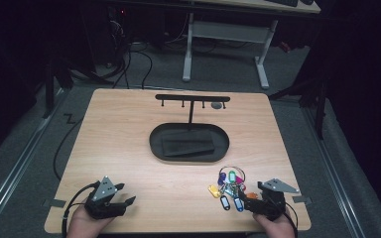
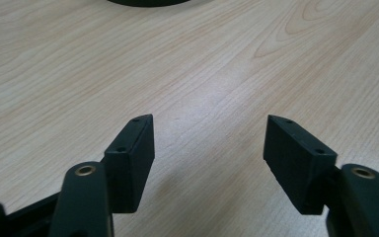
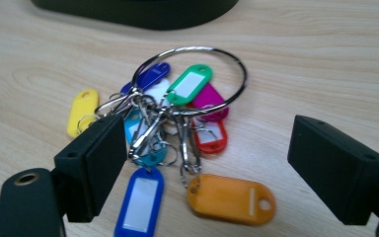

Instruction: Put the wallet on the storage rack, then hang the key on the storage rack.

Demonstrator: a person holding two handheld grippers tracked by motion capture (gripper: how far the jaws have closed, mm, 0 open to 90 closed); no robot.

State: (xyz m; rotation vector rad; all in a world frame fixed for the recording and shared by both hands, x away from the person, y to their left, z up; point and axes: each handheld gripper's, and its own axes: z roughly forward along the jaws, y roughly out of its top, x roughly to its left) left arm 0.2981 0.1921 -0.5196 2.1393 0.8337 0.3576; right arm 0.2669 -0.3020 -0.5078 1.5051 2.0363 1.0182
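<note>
The left tongs (image 1: 120,194) are held spread over bare counter (image 1: 129,134), gripping nothing. Farther back at centre stand an oval black tray (image 1: 189,143) and its hook rack (image 1: 192,98). At the right, the bunch of key tags (image 3: 177,138) lies on the counter just ahead of the right tongs (image 3: 202,163), also spread and empty. The large ring (image 3: 197,79) would likely be best pinched, not the loose tags.

Key bunch (image 3: 177,133) fills gap between right tongs (image 3: 197,163).
</note>
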